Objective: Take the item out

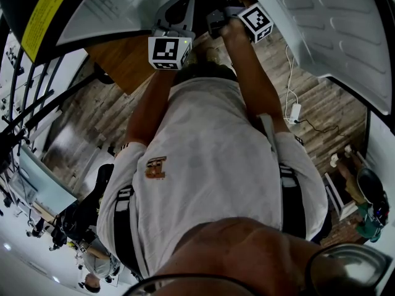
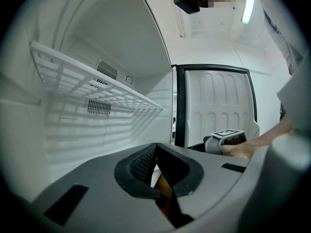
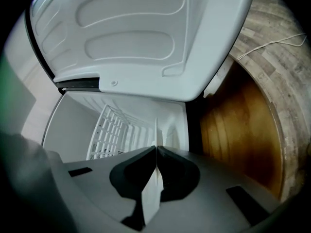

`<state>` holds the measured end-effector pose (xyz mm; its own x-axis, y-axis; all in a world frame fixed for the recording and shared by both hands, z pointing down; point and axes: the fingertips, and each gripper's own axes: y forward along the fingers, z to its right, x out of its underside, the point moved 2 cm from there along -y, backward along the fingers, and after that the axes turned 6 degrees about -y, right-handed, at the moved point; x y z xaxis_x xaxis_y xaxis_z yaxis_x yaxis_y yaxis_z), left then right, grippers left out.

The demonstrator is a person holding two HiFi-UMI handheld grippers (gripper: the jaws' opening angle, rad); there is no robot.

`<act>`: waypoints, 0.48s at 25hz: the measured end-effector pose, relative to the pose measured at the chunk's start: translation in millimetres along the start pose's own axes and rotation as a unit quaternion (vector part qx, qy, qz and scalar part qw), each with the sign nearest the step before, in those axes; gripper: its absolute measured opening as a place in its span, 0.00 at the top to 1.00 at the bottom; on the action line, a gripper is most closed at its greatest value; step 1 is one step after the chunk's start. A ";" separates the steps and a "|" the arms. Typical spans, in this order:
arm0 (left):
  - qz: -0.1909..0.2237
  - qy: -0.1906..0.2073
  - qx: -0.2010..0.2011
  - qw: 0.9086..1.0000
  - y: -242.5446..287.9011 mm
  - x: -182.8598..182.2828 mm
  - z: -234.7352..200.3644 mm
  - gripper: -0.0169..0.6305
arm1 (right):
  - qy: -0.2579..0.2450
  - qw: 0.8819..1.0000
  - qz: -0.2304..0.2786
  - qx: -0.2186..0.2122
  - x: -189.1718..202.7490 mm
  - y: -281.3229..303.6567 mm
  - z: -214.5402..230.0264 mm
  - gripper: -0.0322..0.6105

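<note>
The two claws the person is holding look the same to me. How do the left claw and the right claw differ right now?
The right claw pinches a thin white sheet; the left claw has nothing poking past its tips. The left claw points past a wire shelf in the white compartment; the right claw points in from beneath the open door. Both are shut.

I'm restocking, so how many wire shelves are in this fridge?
1: a white wire shelf spans the fridge's upper interior. Others lower down may be hidden behind the left gripper.
</note>
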<state>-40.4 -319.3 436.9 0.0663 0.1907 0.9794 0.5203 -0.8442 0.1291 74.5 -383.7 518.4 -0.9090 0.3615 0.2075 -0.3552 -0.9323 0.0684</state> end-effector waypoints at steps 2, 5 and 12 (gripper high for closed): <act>0.000 -0.001 0.003 1.000 0.6 0.2 0.6 0.95 | 0.009 1.000 0.003 -0.011 -0.7 -4.8 -4.9 0.89; 0.000 -0.001 0.007 1.000 0.5 -0.5 1.6 0.95 | 0.020 0.999 0.005 -0.026 -2.5 -14.4 -13.8 0.89; 0.004 -0.001 0.012 1.000 -4.0 -4.7 1.6 0.95 | 0.032 0.998 0.008 -0.051 0.1 -33.4 -36.5 0.89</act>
<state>-41.5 -316.0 431.6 0.0726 0.1854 0.9800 0.5405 -0.8331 0.1176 78.3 -352.0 480.5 -0.9256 0.3496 0.1451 -0.3579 -0.9331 -0.0345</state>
